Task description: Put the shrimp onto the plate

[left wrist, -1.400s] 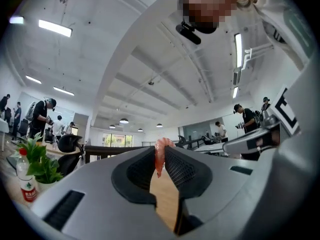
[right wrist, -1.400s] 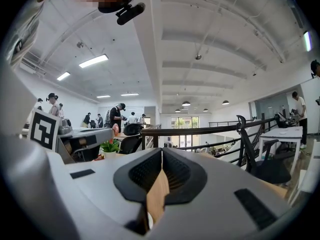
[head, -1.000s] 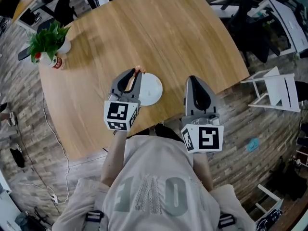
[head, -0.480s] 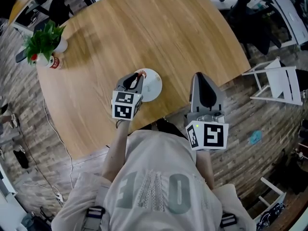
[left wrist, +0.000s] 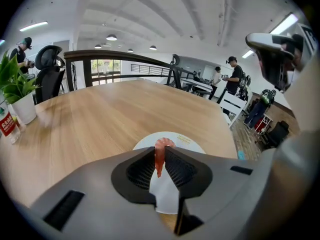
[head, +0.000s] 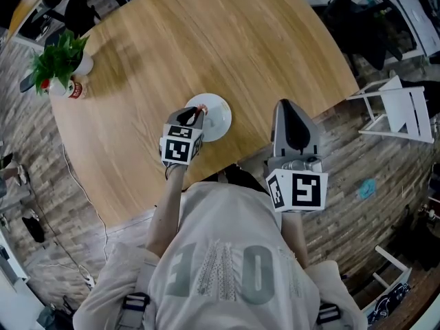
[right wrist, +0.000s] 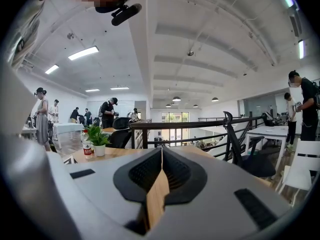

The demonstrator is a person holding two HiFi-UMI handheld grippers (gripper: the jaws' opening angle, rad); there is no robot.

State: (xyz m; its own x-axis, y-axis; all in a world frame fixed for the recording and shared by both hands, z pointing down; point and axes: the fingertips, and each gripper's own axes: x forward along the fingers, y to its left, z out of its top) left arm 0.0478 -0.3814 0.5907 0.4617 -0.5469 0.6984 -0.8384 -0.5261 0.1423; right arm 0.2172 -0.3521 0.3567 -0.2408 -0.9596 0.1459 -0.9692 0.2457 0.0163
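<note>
My left gripper point(head: 197, 113) is shut on a small orange-pink shrimp point(left wrist: 160, 156), which hangs tail-down between the pads. It hovers over the near left part of a round white plate point(head: 216, 117) on the wooden table point(head: 206, 40). In the left gripper view the plate point(left wrist: 187, 142) lies just beyond the jaws, and the shrimp's curled top shows above them. My right gripper point(head: 288, 106) is held near the table's front edge, right of the plate. Its jaws point(right wrist: 161, 151) meet with nothing between them.
A potted green plant point(head: 60, 55) and a small red-labelled bottle point(head: 75, 89) stand at the table's far left. A white chair point(head: 397, 113) stands on the floor to the right. Office chairs, desks and several people are in the background.
My left gripper has carried the shrimp forward and a little right, from the plate's left edge to over the plate. The right gripper has drifted slightly right and stays shut.
</note>
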